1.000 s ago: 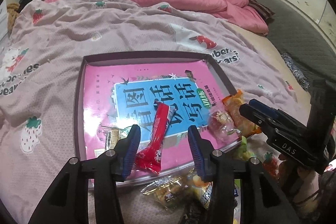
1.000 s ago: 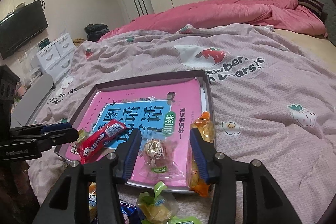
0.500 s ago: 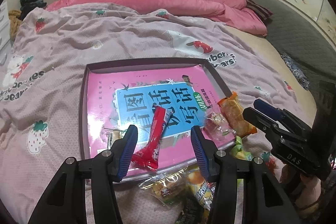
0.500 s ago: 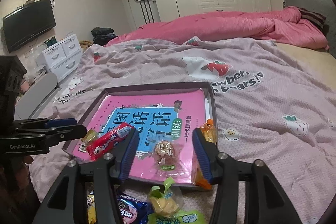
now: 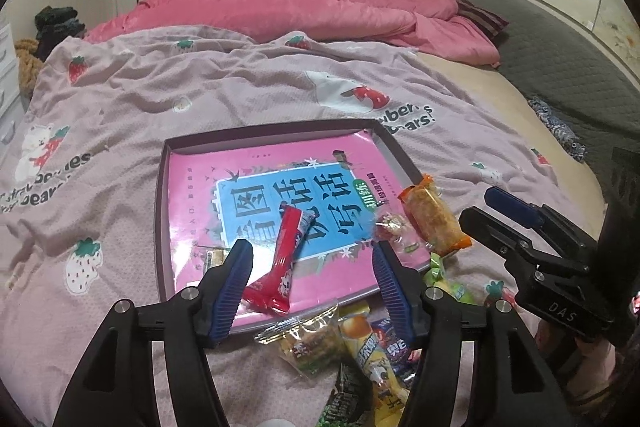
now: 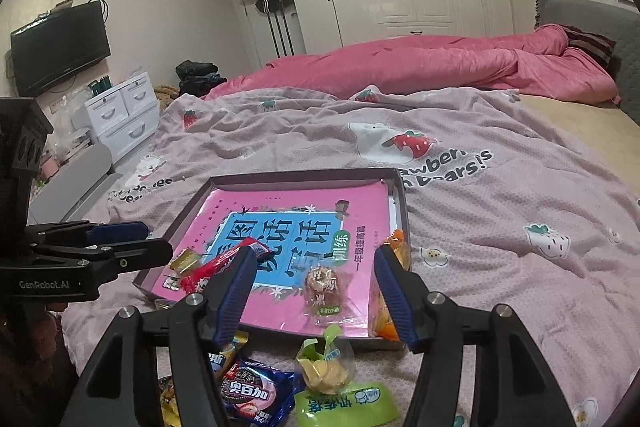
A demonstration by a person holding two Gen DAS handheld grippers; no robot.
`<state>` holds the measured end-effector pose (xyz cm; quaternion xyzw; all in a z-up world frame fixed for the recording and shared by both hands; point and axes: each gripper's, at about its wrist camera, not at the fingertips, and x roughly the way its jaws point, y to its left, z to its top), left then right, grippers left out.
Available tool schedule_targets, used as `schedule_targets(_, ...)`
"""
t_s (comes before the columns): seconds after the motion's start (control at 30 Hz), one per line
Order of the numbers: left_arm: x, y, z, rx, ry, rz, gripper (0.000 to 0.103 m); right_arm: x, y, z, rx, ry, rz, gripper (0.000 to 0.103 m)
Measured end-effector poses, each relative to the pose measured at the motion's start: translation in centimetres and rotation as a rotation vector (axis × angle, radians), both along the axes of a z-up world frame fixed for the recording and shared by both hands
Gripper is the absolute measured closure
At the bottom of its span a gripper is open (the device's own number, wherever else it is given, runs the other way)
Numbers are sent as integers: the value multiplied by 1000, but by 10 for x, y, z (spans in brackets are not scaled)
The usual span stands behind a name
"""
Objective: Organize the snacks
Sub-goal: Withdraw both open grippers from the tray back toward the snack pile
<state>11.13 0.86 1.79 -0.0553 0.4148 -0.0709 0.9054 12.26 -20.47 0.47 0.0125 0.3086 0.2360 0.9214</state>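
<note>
Left wrist view shows the left hand-held gripper [image 5: 312,281] hanging over the near edge of a shallow tray [image 5: 160,211] that lies on a bed [image 5: 200,95] covered with a strawberry-print blanket. Its jaws are opening and stand apart with nothing pressed between the blue pads. A red snack bar [image 5: 286,259] lies inside the tray on a pink book [image 5: 192,195], in line with the gap between the jaws but below them and free of both pads. A small gold-wrapped sweet [image 5: 214,259] sits in the tray just beyond the left pad. An orange packet [image 5: 432,219] rests on the tray's right rim, with a clear-wrapped round cake [image 5: 390,227] beside it in the tray. A loose pile of snacks [image 5: 352,347] lies on the blanket just in front of the tray, under the gripper.

Right wrist view shows the right hand-held gripper [image 6: 314,291] over the tray's near right corner, its jaws also opening and holding nothing. The round cake [image 6: 322,283] lies in the tray between the two pads' lines, untouched. The orange packet [image 6: 394,251] lies just behind the right pad, partly hidden. The red snack bar [image 6: 218,265] lies beyond the left pad. A green packet [image 6: 348,403] and a blue biscuit pack [image 6: 252,393] lie on the blanket near the camera, outside the tray.
</note>
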Motion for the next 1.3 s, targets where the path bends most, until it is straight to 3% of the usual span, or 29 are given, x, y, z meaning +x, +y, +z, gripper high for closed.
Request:
schedule_targets(0.23,-9,0,9,13,-27,-2,37,-8,-4,7,11,-25,-16,41)
schedule_targets(0.37,-14,2,14,13,-34,-2,35,-12,-8,10,17,-27,-33,36)
schedule_targets(1.3,-54,3,19,24,-30,-28,33,-55,-21,24,33,-54,-73,26)
